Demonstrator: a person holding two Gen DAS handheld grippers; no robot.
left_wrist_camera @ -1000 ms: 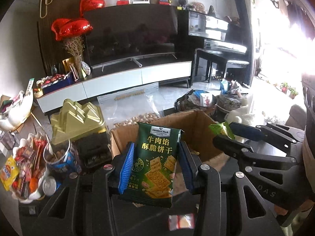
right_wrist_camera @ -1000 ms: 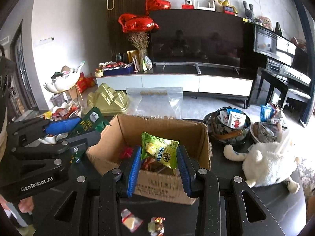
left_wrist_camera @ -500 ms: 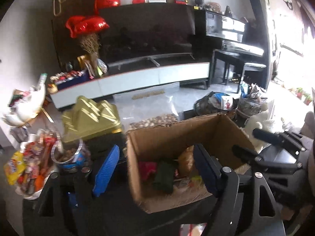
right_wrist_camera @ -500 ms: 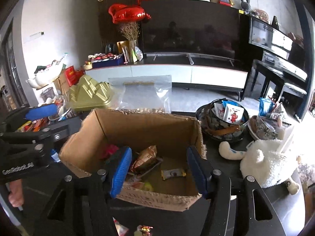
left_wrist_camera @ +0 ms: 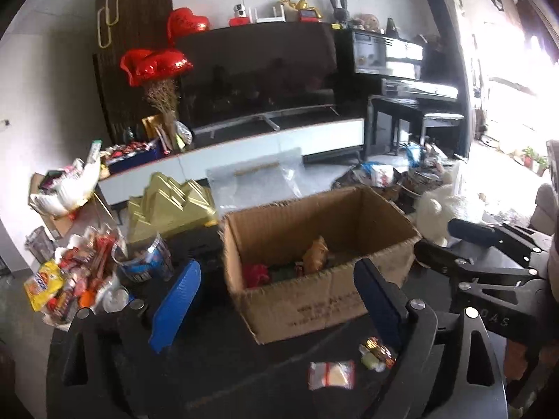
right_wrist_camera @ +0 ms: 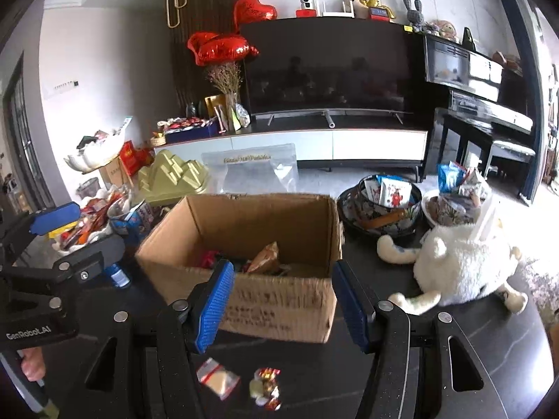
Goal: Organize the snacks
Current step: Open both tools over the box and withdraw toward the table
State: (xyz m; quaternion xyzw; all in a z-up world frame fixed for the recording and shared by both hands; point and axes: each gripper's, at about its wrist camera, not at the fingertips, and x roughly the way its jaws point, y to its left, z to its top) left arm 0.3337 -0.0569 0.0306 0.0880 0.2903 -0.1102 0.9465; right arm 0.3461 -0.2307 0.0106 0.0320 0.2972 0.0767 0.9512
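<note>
An open cardboard box (left_wrist_camera: 314,300) (right_wrist_camera: 279,307) stands on the dark table with several snack packets inside, among them an orange-brown packet (left_wrist_camera: 316,255) (right_wrist_camera: 265,258) and a red one (left_wrist_camera: 255,274). My left gripper (left_wrist_camera: 276,296) hovers before the box's front wall. Its jaws are opening and hold nothing. My right gripper (right_wrist_camera: 283,300) is open and empty, also in front of the box. On the table near me lie a small clear packet (left_wrist_camera: 330,375) (right_wrist_camera: 216,379) and wrapped candies (left_wrist_camera: 377,352) (right_wrist_camera: 267,384).
A heap of loose snacks (left_wrist_camera: 70,279) and a cup (left_wrist_camera: 146,262) sit left of the box, with a gold box (left_wrist_camera: 167,206) behind. A white plush toy (right_wrist_camera: 461,262) and a bowl of packets (right_wrist_camera: 384,202) stand to the right. A clear zip bag (right_wrist_camera: 258,171) leans behind the box.
The left gripper let go of the green cracker packet and the right let go of its green-yellow packet. Both opened and drew back from over the box.
</note>
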